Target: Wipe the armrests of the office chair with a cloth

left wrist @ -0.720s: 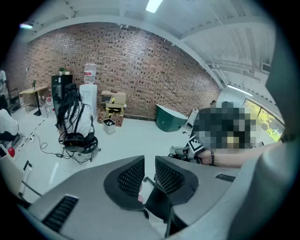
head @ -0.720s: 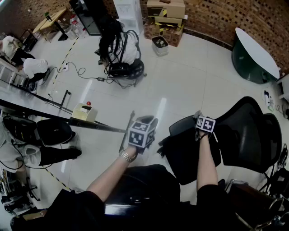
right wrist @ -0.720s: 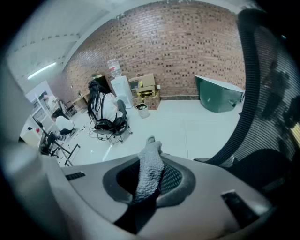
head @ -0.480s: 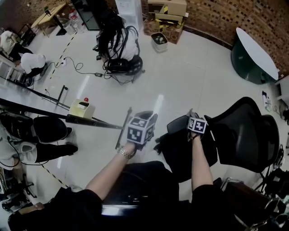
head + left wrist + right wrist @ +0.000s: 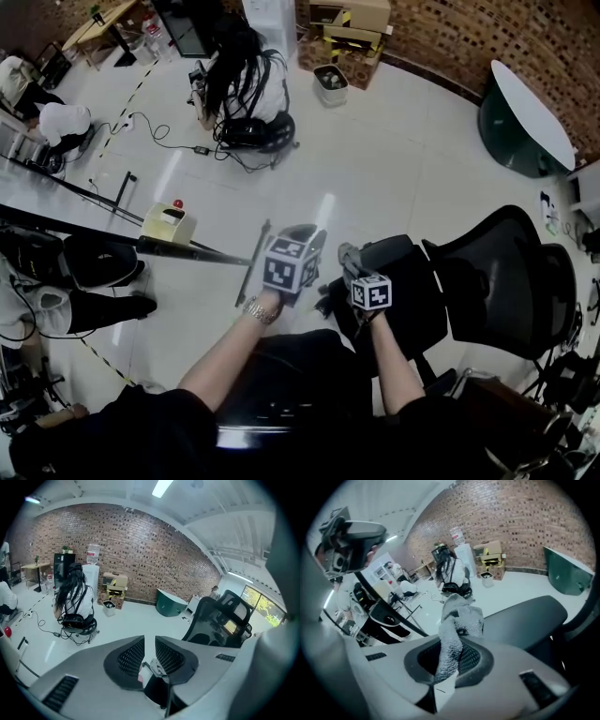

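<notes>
holds crumpled grey knitted cloth (image 5: 459, 620) clamped in right gripper (image 5: 450, 654) at front end of black mesh office chair's (image 5: 506, 272) near armrest (image 5: 398, 249). holds left gripper (image 5: 149, 652) empty, jaws narrowly apart, left of that chair. seems partway along this armrest; probably leaves the other to wipe.

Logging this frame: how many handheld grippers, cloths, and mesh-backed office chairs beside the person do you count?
Grippers: 2, the left gripper, empty with jaws slightly apart, and the right gripper.
Cloths: 1, the grey cloth, clamped in the right gripper.
Office chairs: 1, the black office chair.
Total: 4.
</notes>
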A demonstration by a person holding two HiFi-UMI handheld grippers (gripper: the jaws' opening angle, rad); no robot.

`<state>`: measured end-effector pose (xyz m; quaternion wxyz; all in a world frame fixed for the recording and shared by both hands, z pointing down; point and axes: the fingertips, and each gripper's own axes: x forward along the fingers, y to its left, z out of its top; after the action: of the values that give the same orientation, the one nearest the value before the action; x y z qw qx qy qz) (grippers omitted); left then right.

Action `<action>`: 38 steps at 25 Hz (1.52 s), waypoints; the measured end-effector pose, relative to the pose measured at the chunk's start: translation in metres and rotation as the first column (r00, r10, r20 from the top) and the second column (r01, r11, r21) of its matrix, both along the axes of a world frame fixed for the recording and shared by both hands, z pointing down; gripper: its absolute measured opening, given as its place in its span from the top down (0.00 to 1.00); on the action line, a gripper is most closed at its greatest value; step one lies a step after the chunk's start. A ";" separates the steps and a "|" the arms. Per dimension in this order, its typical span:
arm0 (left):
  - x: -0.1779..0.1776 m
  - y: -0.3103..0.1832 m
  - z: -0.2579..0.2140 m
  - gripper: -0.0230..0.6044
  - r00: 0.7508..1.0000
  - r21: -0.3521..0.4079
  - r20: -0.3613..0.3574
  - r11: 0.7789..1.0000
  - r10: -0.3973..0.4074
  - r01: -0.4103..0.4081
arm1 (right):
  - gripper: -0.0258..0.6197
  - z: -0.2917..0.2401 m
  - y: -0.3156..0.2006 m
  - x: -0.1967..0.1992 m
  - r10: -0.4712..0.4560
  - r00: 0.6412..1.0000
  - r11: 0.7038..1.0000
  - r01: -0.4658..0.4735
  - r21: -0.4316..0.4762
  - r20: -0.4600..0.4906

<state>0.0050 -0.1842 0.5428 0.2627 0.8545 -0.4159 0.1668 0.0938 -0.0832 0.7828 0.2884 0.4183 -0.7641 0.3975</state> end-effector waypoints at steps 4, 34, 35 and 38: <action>-0.007 -0.010 -0.008 0.84 1.000 0.006 -0.010 1.000 -0.013 0.013 | 0.91 -0.044 0.007 -0.036 -0.112 0.981 0.983 0.087 0.160 0.155; -0.001 -0.025 -0.007 0.84 1.000 0.011 0.010 1.000 0.014 -0.014 | 0.92 0.005 0.015 0.020 0.026 0.998 1.000 -0.025 -0.015 0.062; 0.003 -0.025 -0.009 0.84 1.000 0.012 0.005 1.000 0.024 -0.024 | 0.92 0.003 0.025 0.005 -0.028 0.996 0.999 0.030 -0.030 0.088; 0.012 -0.027 -0.014 0.84 0.999 0.021 -0.007 0.999 0.048 -0.048 | 0.92 -0.018 0.042 -0.008 -0.102 0.979 0.994 0.108 -0.021 0.176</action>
<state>0.0171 -0.2115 0.5284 0.2512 0.8675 -0.3962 0.1656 0.0854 -0.0416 0.7644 0.2471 0.3365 -0.8015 0.4282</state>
